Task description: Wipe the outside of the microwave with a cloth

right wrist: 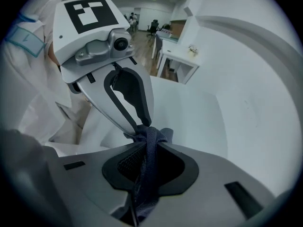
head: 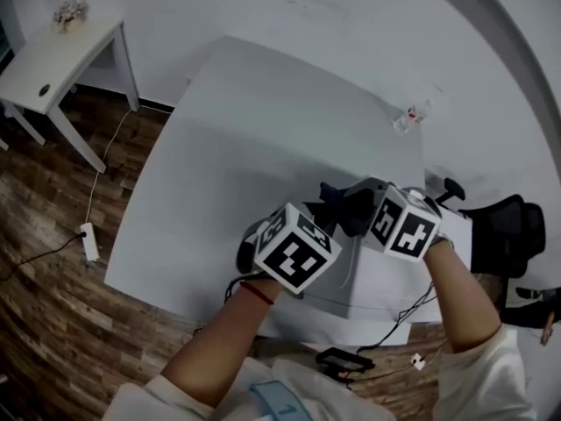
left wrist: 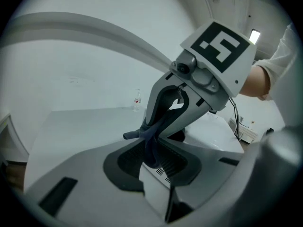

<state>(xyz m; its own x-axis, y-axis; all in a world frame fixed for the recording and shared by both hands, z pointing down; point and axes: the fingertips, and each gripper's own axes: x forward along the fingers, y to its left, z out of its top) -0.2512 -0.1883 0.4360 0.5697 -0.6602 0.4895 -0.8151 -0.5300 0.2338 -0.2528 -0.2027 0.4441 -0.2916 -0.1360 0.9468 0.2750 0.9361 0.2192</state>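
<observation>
Left gripper [left wrist: 151,150]: jaws drawn in on the dark cloth [left wrist: 152,134], which stands as a narrow fold between the pads. Not fully together; the fabric fills the gap.

Right gripper [right wrist: 147,151]: same, pads pinched on another part of that cloth, a twisted strand running down between them and out the near end.

In each gripper view I see the other gripper's tips meeting mine at the cloth, so the two grips sit just beside each other, the fabric bunched between. A short tail pokes out to the left in the left gripper view.

Head view: both grippers at lower centre, tips pointing inward at each other, cloth a dark knot between the marker cubes. It hangs over the top of the white microwave [head: 377,281]; I cannot tell whether it touches.

Microwave sits at the near right edge of a white table [head: 263,130]. A small bottle [head: 410,117] stands near the table's far right corner, well apart.

Room: white wall [head: 307,7] at top, wood floor [head: 53,323] at left with a power strip [head: 88,241] on it, a white side table [head: 53,55] at upper left, a black chair [head: 508,231] at the right edge.
</observation>
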